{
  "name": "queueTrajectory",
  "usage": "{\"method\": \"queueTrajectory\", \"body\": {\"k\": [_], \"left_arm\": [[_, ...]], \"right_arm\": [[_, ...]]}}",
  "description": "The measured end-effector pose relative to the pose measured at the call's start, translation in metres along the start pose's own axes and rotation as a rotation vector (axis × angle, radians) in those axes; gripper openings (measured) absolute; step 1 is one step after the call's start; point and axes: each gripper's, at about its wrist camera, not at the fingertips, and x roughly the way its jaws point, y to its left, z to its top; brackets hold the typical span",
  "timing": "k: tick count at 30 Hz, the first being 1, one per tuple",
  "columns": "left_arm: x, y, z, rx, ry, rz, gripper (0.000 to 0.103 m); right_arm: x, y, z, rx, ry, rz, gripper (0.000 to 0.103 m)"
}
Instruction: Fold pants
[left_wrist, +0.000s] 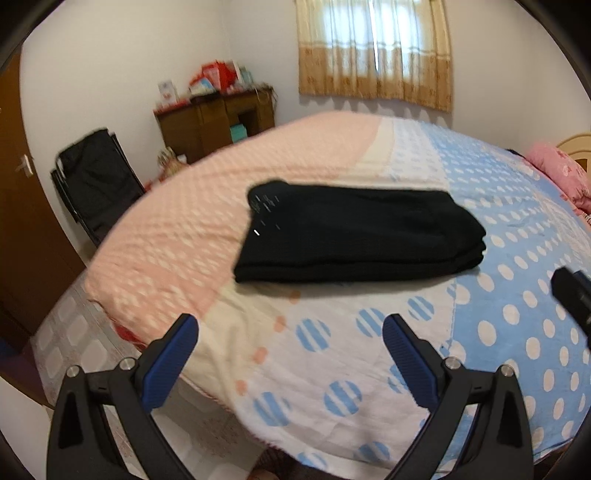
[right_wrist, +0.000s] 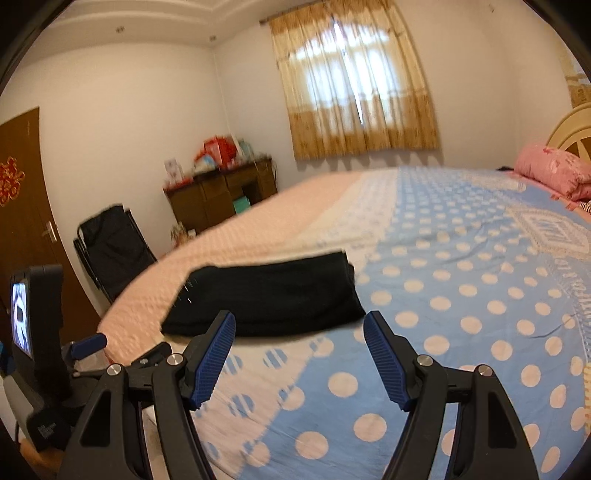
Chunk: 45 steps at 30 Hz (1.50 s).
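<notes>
Left gripper (left_wrist: 290, 330), right gripper (right_wrist: 299, 326): jaws wide, empty; folded black pants (left_wrist: 354, 232) beyond on bedspread (left_wrist: 498, 295)

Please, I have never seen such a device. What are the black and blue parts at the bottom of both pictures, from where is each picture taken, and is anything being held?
Each picture comes from a small wide-angle camera mounted on a hand-held gripper; a person carries one in each hand. The black arms with blue pads are the gripper's two fingers. One view looks along the left gripper, the other along the right gripper. The right view also shows the left gripper's body at its left edge.

Both look at a bed with a dotted bedspread. On it lie black pants, already folded into a compact stack. Both grippers are open and hold nothing; neither touches the pants.
</notes>
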Motion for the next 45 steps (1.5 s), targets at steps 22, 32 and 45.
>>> {"method": "queueTrajectory", "body": {"k": [22,32,45], "left_arm": [[-0.063,0.014,0.004,-0.013,-0.168,0.015,0.103],[-0.055,0.009,0.002,-0.002,-0.144,0.027,0.103],[-0.051,0.006,0.002,0.013,-0.138,0.061,0.103]], "right_arm": [[-0.052,0.02,0.004,-0.034,-0.139,0.008,0.079],[-0.046,0.014,0.003,-0.009,-0.114,-0.001,0.079],[-0.045,0.012,0.001,0.0,-0.115,-0.01,0.079]]}}
